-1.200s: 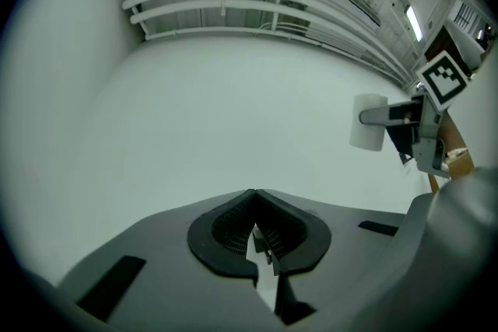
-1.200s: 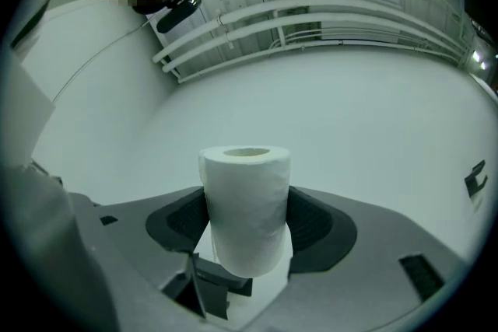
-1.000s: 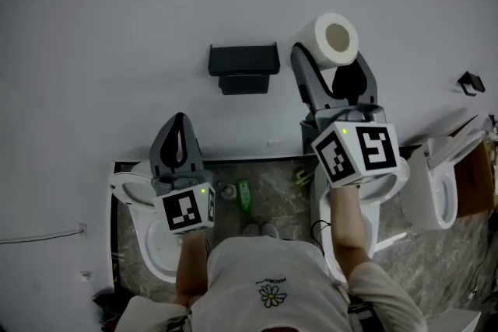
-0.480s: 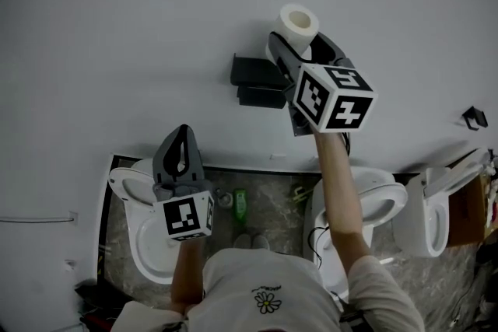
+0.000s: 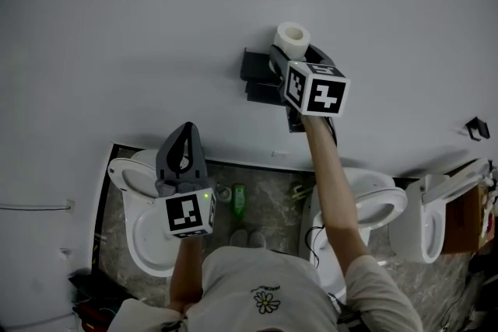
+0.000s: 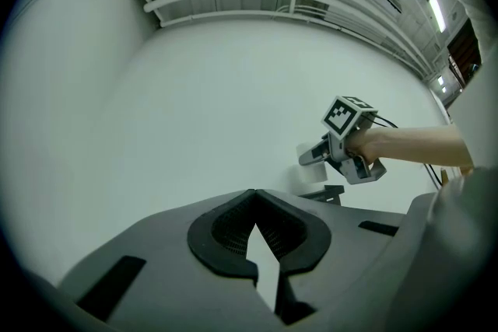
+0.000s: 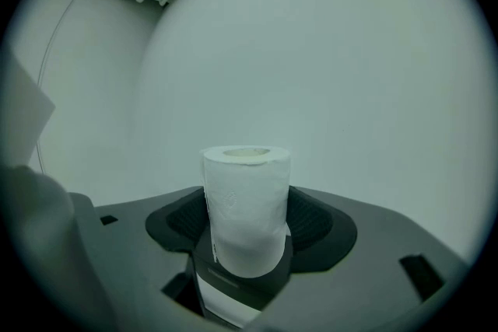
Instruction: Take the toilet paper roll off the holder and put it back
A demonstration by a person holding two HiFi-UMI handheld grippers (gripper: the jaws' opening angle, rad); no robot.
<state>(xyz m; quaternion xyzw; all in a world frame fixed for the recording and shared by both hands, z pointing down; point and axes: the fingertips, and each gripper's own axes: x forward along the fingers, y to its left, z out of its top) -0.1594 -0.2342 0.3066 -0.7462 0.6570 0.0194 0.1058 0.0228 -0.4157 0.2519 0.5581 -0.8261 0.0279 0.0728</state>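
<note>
My right gripper [image 5: 290, 45] is shut on a white toilet paper roll [image 5: 293, 35], held up against the pale wall. The black holder [image 5: 260, 75] is fixed to the wall just left of and below the roll. In the right gripper view the roll [image 7: 246, 206] stands upright between the jaws, and a black part of the holder [image 7: 233, 285] shows right under it. My left gripper [image 5: 180, 155] hangs lower left, above a toilet, shut with nothing in it. From the left gripper view [image 6: 254, 197] the right gripper [image 6: 311, 157], its roll [image 6: 312, 174] and the holder [image 6: 332, 195] show far off.
Three white toilets stand along the wall's foot: one under my left gripper [image 5: 132, 233], one under my right arm [image 5: 381, 202], one further right [image 5: 424, 225]. A green bottle [image 5: 240, 198] lies on the marbled floor between them. A small black hook [image 5: 476, 128] sits on the wall at right.
My right gripper has carried the roll up and to the left, from above the middle toilet to beside the black holder. The left gripper has stayed almost still.
</note>
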